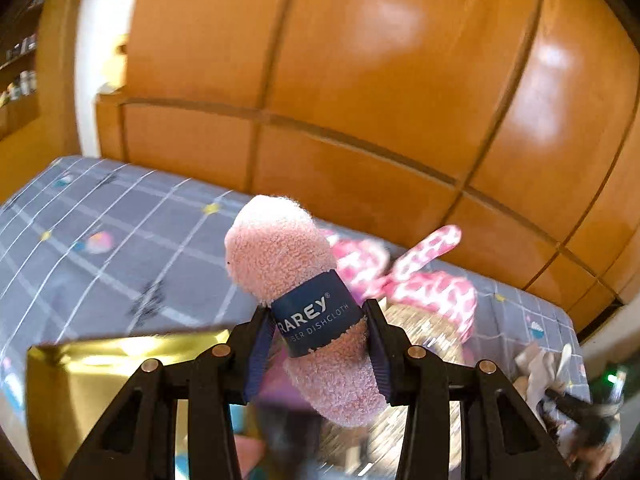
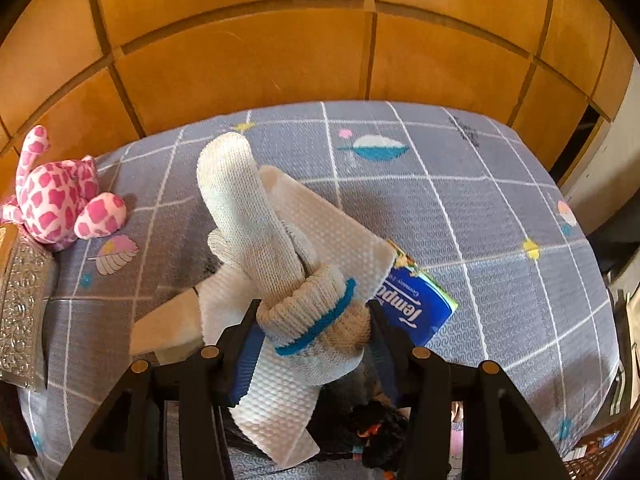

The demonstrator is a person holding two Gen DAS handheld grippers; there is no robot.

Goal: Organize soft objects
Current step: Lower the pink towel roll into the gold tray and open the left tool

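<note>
Left gripper (image 1: 316, 328) clamped on pink dishcloth (image 1: 296, 280) at navy band (image 1: 316, 314), lifted clear of bed (image 1: 120, 220), likely to carry over gold box (image 1: 100, 368). Roll fuzzy, plump, tied tight. Pink plush (image 1: 424, 280) lying behind.

Right gripper (image 2: 316, 332) clenched on white glove (image 2: 264, 232) at ribbed cuff, white cloth (image 2: 332, 224) caught alongside. Glove knitted, limp, teal stripe. Tissue pack (image 2: 420, 308) beneath, on bed.

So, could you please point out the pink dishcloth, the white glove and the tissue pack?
Pink dishcloth (image 1: 280, 248): left wrist view, fuzzy upper end.
White glove (image 2: 240, 200): right wrist view, finger part.
Tissue pack (image 2: 416, 312): right wrist view, blue face.
</note>
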